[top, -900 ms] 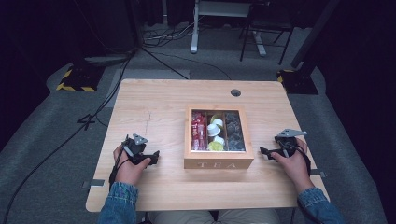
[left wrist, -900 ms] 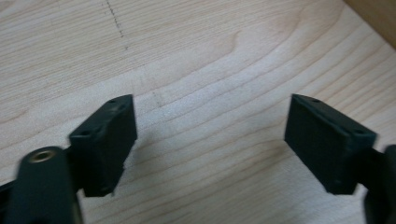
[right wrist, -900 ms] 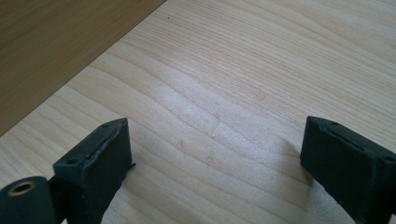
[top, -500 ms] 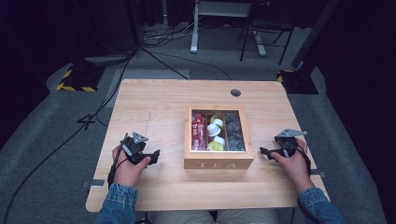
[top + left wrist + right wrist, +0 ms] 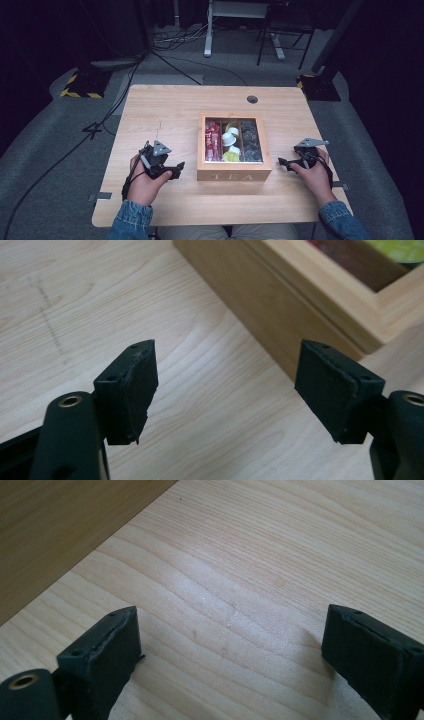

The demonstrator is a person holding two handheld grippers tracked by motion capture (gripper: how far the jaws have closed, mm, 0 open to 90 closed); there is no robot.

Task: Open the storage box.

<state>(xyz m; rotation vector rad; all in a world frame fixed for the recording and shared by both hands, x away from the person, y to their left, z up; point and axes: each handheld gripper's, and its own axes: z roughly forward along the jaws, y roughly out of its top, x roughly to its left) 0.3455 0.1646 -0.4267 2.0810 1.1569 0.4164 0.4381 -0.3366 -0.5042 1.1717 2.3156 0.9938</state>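
You have a light wooden table (image 5: 170,110) in front of you, with a round cable hole (image 5: 252,99) near its far edge. A wooden box marked TEA (image 5: 234,152) sits directly on it, slightly right of centre and toward your side, its three compartments filled with packets. The table stands on grey carpet (image 5: 50,150). A faint pencil line (image 5: 47,310) crosses the tabletop left of the box.

Left gripper (image 5: 225,390) over the table (image 5: 200,405)
We see its jaws spread apart, empty, with the wooden box (image 5: 295,305) corner just beyond.
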